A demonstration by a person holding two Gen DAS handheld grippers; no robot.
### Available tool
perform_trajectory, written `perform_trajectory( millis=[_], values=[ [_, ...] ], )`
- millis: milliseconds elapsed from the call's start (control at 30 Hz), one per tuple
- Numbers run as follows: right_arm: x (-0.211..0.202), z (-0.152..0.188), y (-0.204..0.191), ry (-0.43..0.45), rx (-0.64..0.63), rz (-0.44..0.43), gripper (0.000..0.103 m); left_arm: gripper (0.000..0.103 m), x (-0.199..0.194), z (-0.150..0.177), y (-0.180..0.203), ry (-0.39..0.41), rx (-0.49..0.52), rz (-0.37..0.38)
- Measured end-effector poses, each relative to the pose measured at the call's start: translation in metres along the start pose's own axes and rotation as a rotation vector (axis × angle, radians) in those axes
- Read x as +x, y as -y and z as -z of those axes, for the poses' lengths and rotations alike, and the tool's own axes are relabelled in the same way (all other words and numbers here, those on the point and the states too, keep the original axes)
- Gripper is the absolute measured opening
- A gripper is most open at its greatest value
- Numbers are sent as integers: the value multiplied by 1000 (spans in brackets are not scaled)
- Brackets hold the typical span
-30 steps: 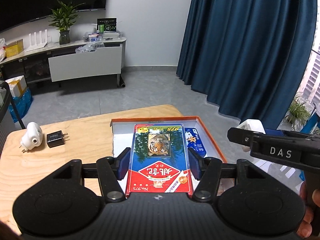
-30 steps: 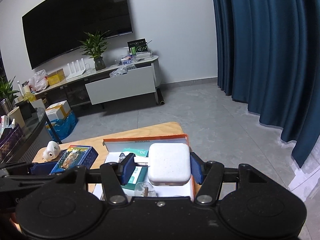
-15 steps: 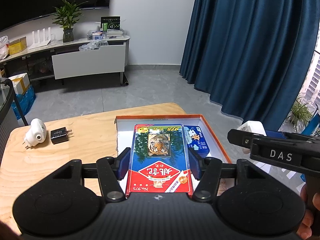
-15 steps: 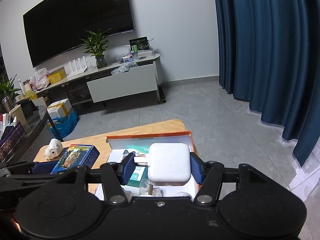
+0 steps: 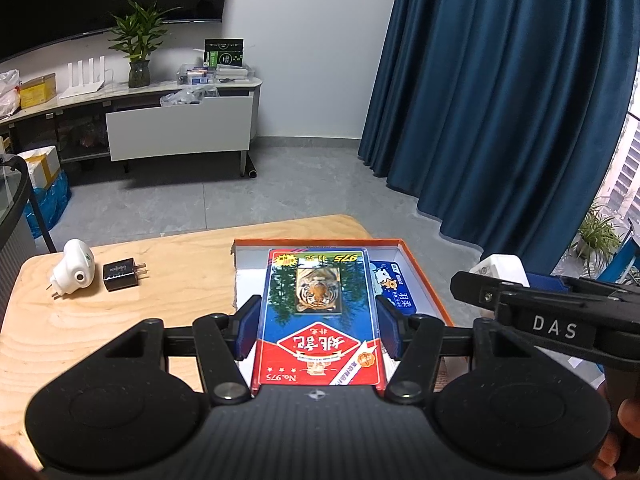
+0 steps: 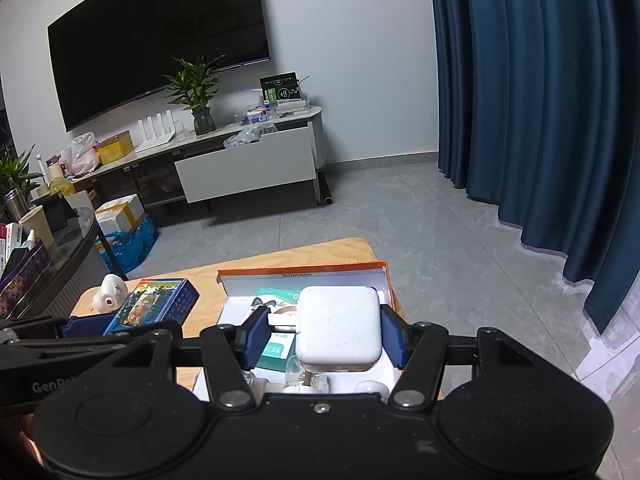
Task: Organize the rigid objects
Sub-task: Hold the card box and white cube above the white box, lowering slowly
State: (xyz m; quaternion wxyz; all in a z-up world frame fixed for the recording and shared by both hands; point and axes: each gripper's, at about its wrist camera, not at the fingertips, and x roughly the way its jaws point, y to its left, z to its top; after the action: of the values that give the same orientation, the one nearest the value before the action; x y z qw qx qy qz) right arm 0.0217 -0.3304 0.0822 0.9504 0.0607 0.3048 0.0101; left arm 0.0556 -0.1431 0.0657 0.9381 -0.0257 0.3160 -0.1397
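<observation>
My left gripper [image 5: 317,326] is shut on a red and blue playing-card box with a tiger picture [image 5: 318,312] and holds it above the orange-rimmed cardboard box [image 5: 424,276]. My right gripper [image 6: 323,334] is shut on a white square charger [image 6: 339,330] and holds it over the same orange-rimmed box [image 6: 384,280]. A blue tissue pack [image 5: 394,286] lies in the box. A white plug-in device [image 5: 74,272] and a black charger [image 5: 120,276] lie on the wooden table [image 5: 100,320]. The card box also shows in the right wrist view [image 6: 154,306].
The box holds a green and white packet [image 6: 280,296] and small clear and white items [image 6: 300,376]. The table ends near the box's far and right sides. Behind are grey floor, a white TV cabinet [image 5: 180,128] and blue curtains [image 5: 500,100].
Both grippers have risen and tilted slightly with their loads still held. The box and table sit a little lower in both views.
</observation>
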Motion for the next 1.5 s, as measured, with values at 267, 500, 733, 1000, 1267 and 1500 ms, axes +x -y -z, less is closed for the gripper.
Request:
perform_trajectory(
  millis=[267, 500, 733, 1000, 1267, 1500],
  values=[
    [-3, 0, 1, 4, 1, -3, 69, 60, -3, 1, -6, 4, -19, -11],
    [-8, -2, 2, 11, 0, -7, 69, 60, -7, -1, -4, 18, -17, -7],
    [-11, -1, 0, 14, -3, -8, 69, 60, -10, 1, -3, 23, -10, -13],
    [-12, -1, 0, 13, -3, -9, 69, 60, -11, 0, -3, 26, -13, -13],
    [-13, -1, -1, 14, -4, -9, 69, 60, -12, 0, -3, 27, -13, -10],
    [-14, -3, -4, 9, -11, -12, 69, 60, -11, 0, -4, 24, -19, -10]
  ],
)
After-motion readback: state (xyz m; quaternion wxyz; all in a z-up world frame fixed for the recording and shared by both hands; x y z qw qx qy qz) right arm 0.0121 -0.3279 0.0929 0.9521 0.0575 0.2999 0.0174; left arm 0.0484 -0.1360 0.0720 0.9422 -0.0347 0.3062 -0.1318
